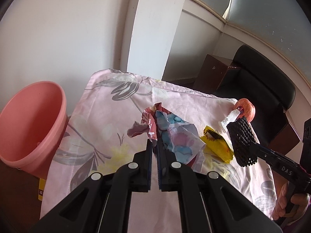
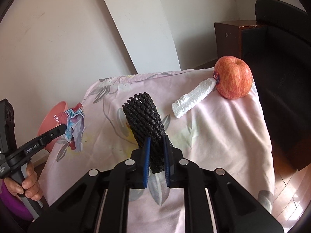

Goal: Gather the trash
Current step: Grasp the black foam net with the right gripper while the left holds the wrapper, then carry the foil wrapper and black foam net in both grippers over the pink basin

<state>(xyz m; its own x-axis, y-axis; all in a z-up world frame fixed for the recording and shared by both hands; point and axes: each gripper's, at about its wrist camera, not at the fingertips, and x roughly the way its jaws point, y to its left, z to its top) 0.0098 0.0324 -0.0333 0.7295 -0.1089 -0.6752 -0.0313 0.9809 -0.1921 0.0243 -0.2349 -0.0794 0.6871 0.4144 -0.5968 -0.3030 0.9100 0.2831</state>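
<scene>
My left gripper [image 1: 154, 145] is shut on a crumpled colourful wrapper [image 1: 171, 134] and holds it above the pink floral cloth [image 1: 108, 116]; it also shows in the right wrist view [image 2: 74, 126]. My right gripper [image 2: 156, 141] is shut on a black foam net sleeve [image 2: 144, 116], lifted over the cloth; the sleeve also shows in the left wrist view [image 1: 242, 141]. A yellow wrapper [image 1: 217, 145] and a white foam strip [image 2: 194, 97] lie on the cloth. A pink bucket [image 1: 33, 128] stands left of the table.
A red apple [image 2: 233, 77] sits at the cloth's far right corner, touching the foam strip. A black chair [image 1: 262, 89] and a brown cabinet [image 2: 229, 36] stand beyond the table. A white wall is behind.
</scene>
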